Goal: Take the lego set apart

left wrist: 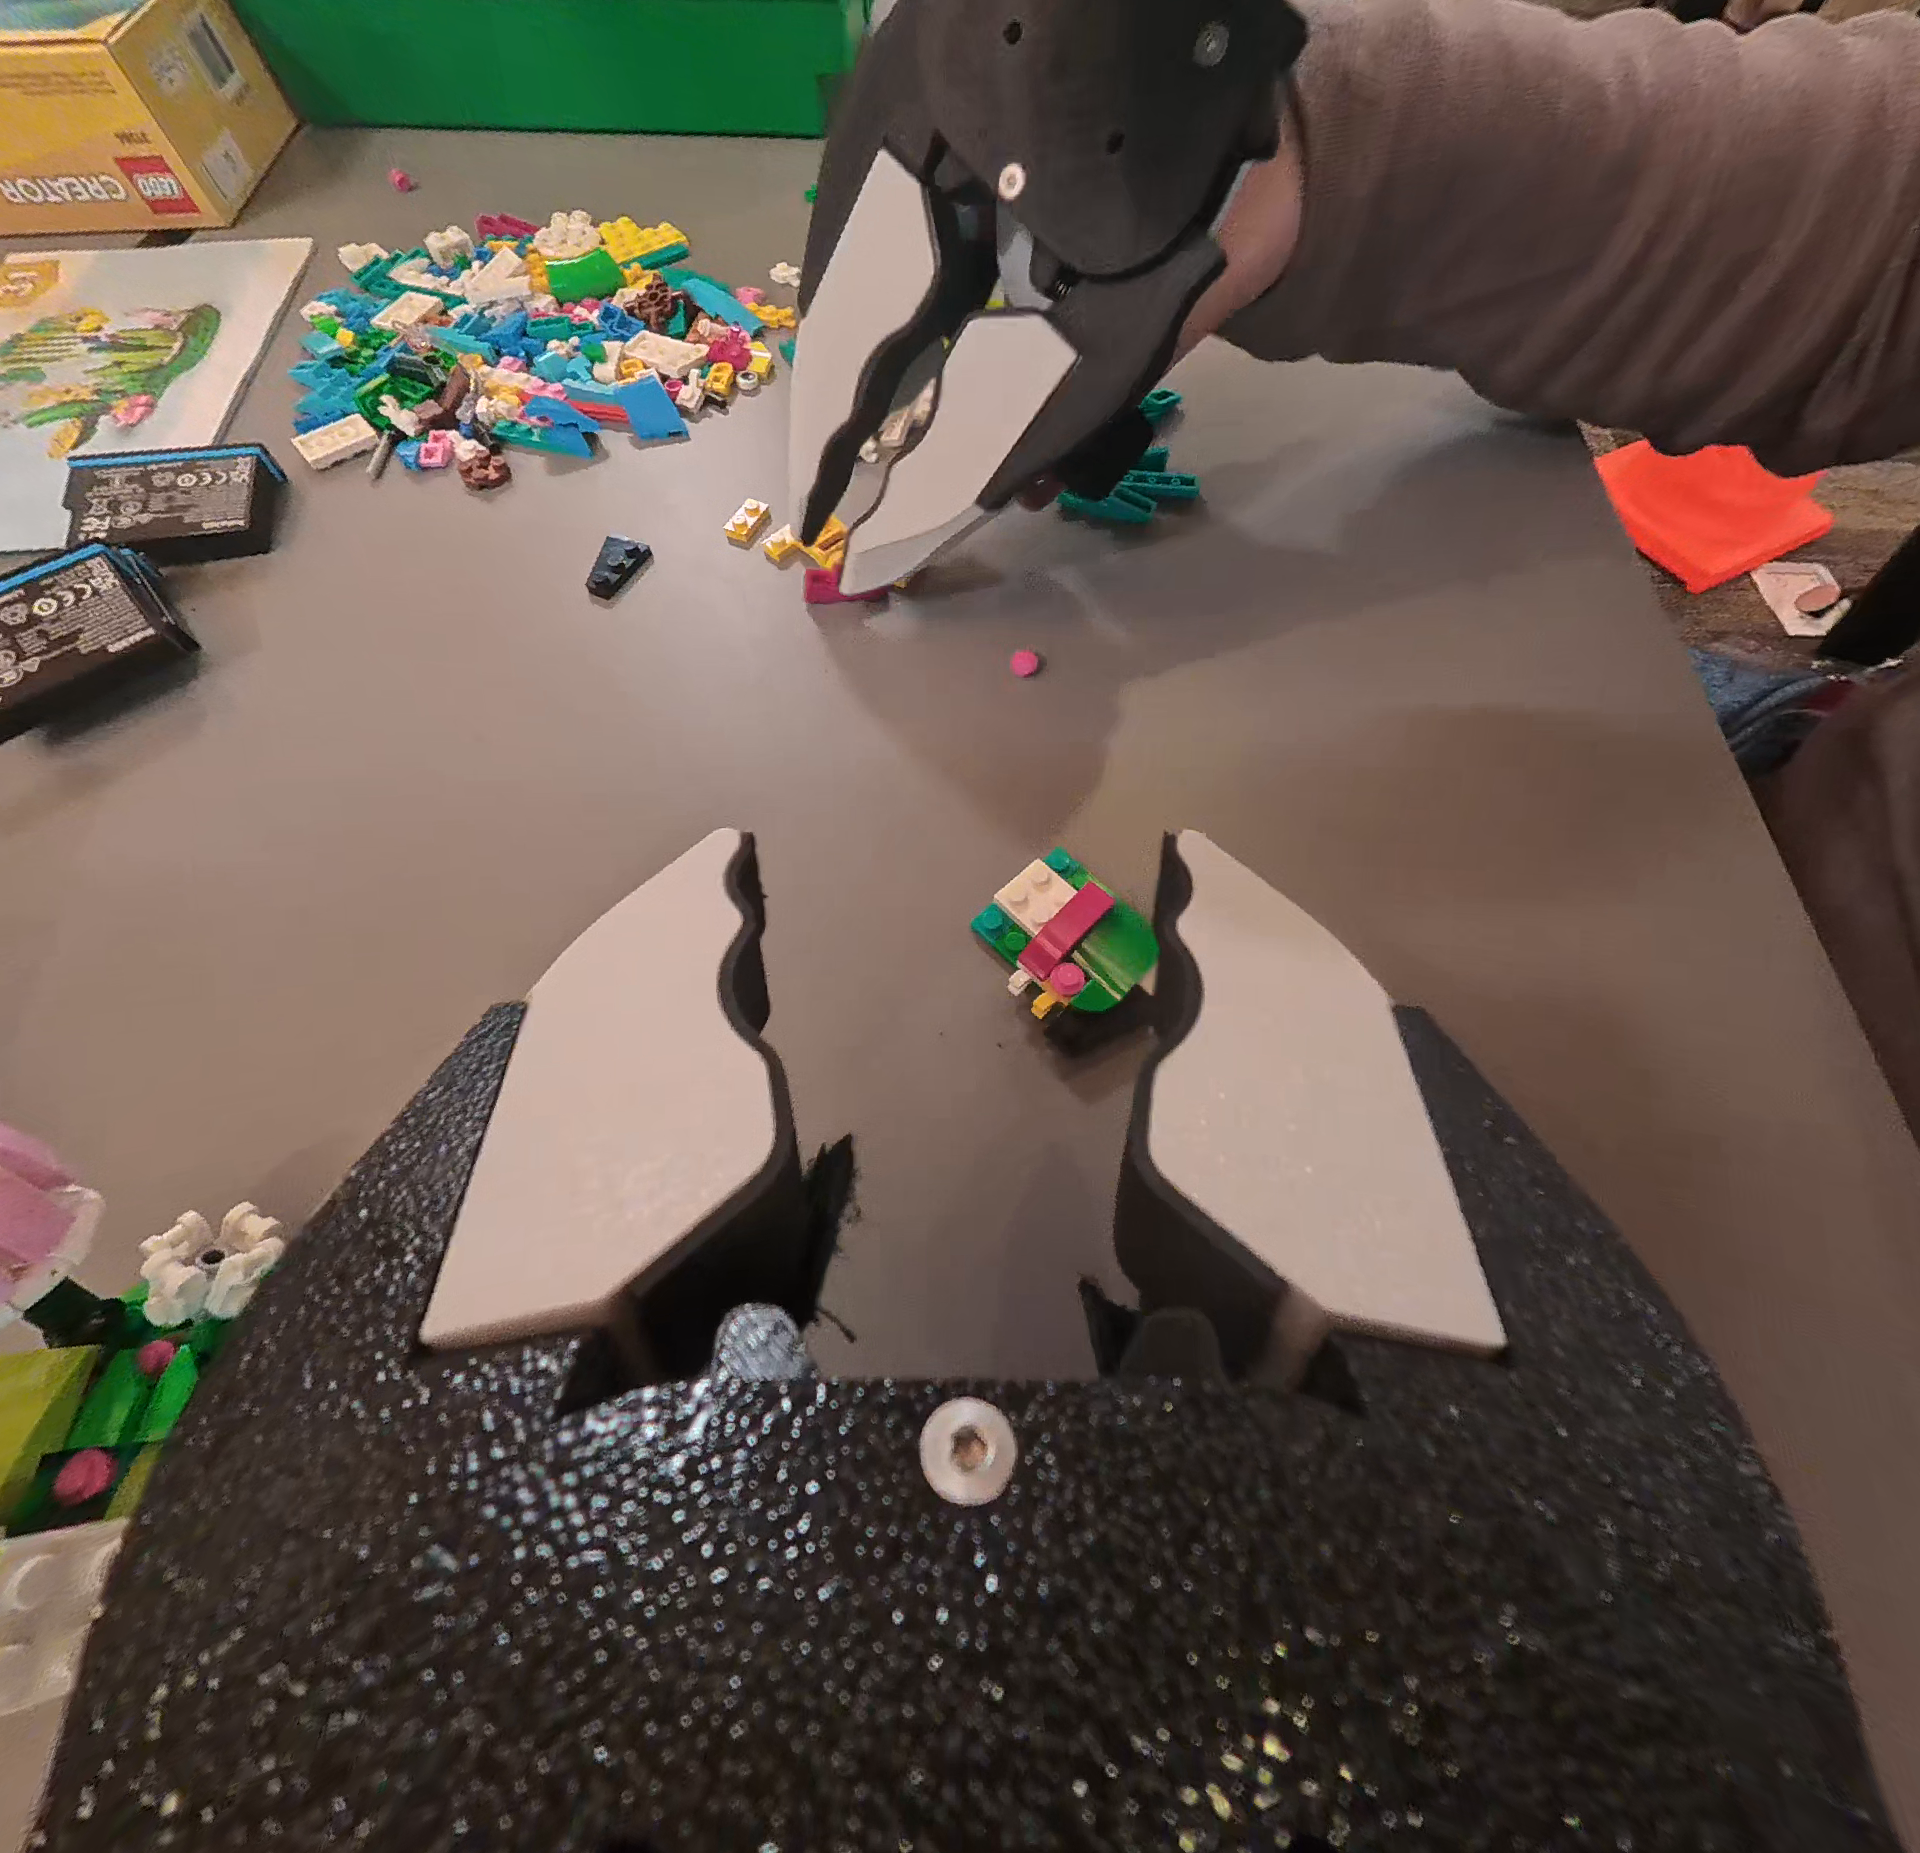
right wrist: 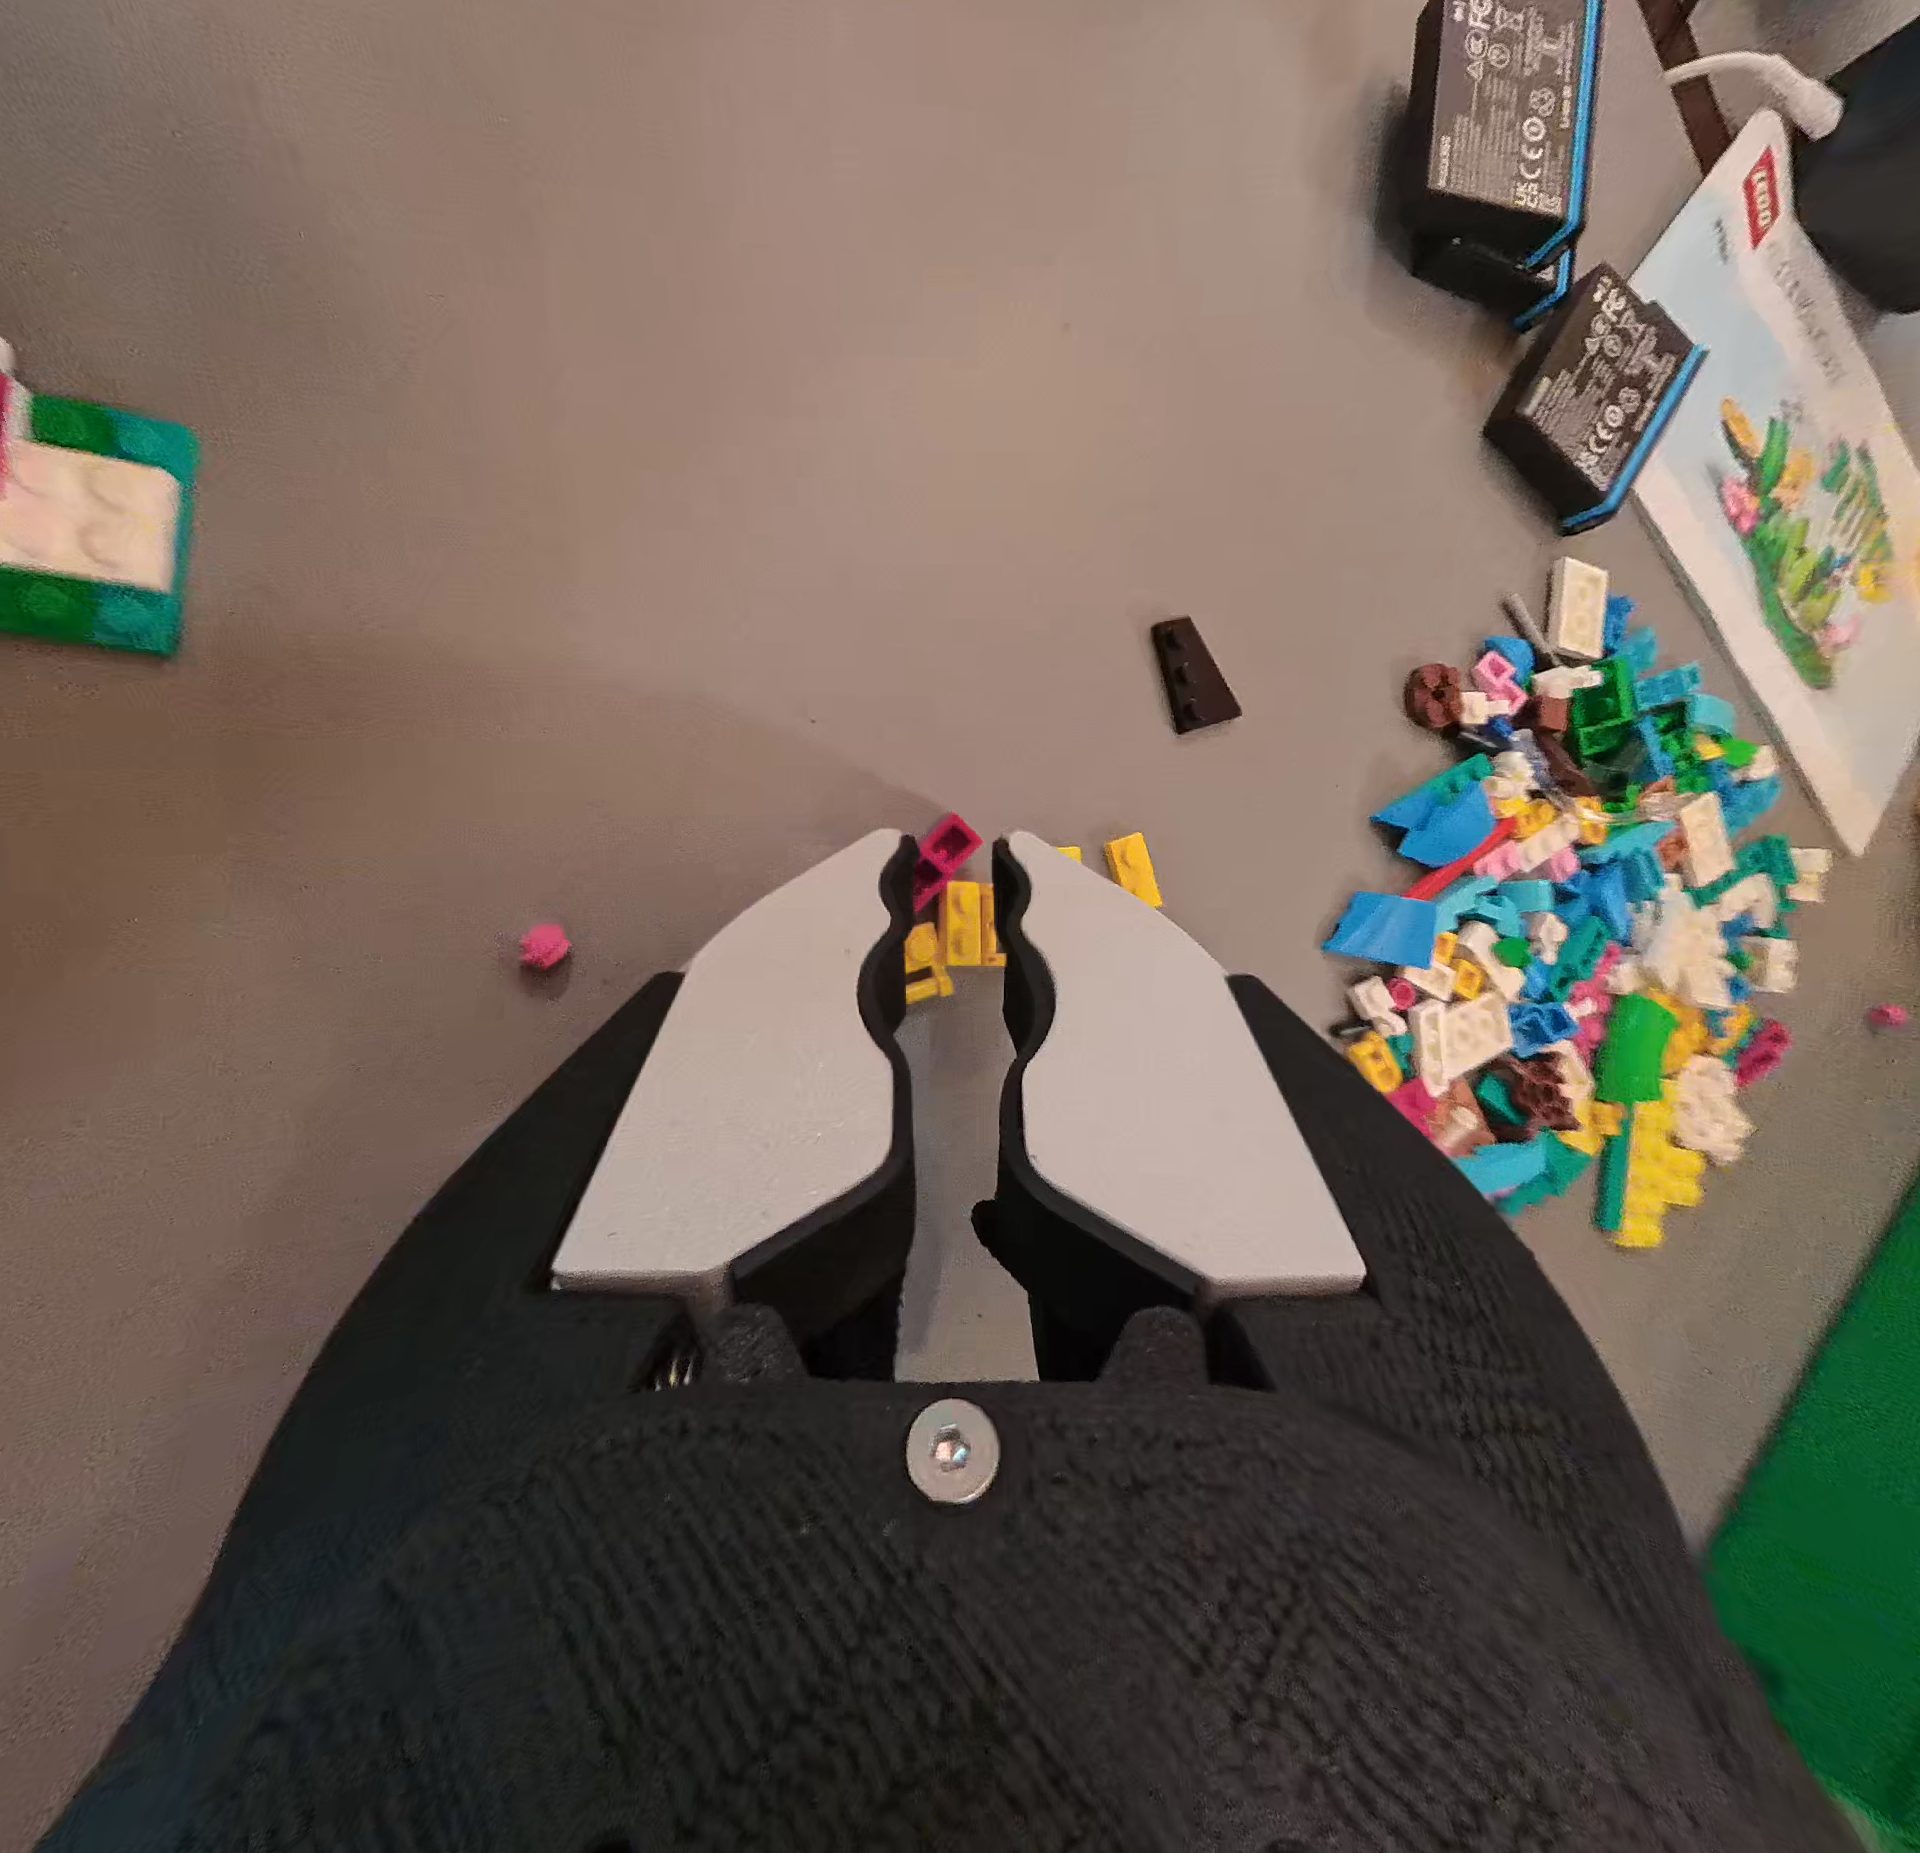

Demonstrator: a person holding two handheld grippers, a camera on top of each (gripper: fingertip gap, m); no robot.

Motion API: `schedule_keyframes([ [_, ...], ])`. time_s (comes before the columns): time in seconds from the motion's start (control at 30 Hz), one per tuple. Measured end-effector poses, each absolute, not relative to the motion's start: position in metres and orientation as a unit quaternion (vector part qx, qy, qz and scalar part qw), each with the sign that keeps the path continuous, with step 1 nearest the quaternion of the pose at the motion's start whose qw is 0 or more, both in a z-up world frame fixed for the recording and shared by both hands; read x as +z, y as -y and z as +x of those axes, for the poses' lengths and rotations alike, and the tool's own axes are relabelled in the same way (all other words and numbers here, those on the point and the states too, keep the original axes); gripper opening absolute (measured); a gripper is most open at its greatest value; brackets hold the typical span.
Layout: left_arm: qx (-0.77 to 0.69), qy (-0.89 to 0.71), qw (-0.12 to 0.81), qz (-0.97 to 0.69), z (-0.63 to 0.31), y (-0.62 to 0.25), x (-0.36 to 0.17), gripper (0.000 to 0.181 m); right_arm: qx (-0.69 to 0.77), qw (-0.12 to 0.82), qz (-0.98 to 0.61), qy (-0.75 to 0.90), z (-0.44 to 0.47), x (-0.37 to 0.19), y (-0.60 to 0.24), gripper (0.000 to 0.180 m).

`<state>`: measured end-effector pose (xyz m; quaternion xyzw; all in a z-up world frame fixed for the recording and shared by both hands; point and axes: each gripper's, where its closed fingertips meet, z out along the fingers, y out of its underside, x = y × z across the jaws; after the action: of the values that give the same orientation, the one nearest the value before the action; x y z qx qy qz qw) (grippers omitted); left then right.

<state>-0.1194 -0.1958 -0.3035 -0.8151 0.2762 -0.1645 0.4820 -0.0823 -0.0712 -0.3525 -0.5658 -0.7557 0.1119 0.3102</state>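
The left tool (left wrist: 961, 847) hangs low over the grey bench (left wrist: 416, 816) with its two fingers spread wide and nothing between them. Just beside its right finger lies a small lego piece (left wrist: 1065, 933), a green plate with white and magenta bricks still joined on top.

Farther out, the right tool (left wrist: 831, 546) points down at a little cluster of yellow and magenta bricks (right wrist: 951, 915). In its own view the fingers stand close, with a narrow gap, and the cluster lies under and between the tips. I cannot tell if they already pinch it or only touch it.

I judge that the step in hand is the breaking of this small cluster. The next move probably calls for a firm pinch on one brick while the left tool comes to hold the rest, because the parts are tiny and can slip away.

Beyond lie a single dark wedge plate (left wrist: 618, 565), a loose pink stud (left wrist: 1025, 663) and a teal piece (left wrist: 1132, 484). Then comes the big heap of loose bricks (left wrist: 540, 338), so much of the set is already apart. At the far side are two black battery packs (left wrist: 171, 499), an instruction booklet (left wrist: 135, 349), a yellow box (left wrist: 125, 89) and a green box (left wrist: 540, 27).
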Motion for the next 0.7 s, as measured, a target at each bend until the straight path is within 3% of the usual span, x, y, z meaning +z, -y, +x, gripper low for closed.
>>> schedule_keyframes([
  [0.17, -0.166, -0.316, 0.482, -0.8, -0.111, 0.204, -0.3, 0.086, 0.105, 0.296, -0.563, 0.765, -0.083, -0.354, 0.082, 0.009],
  [0.4, -0.169, -0.316, 0.474, -0.804, -0.114, 0.205, -0.301, 0.088, 0.109, 0.271, -0.6, 0.744, -0.076, -0.357, 0.078, 0.016],
  [0.47, -0.17, -0.315, 0.47, -0.807, -0.115, 0.205, -0.303, 0.089, 0.109, 0.266, -0.599, 0.747, -0.077, -0.359, 0.079, 0.008],
  [0.7, -0.173, -0.313, 0.43, -0.829, -0.117, 0.207, -0.319, 0.091, 0.174, 0.266, -0.544, 0.777, -0.109, -0.347, 0.115, 0.006],
])
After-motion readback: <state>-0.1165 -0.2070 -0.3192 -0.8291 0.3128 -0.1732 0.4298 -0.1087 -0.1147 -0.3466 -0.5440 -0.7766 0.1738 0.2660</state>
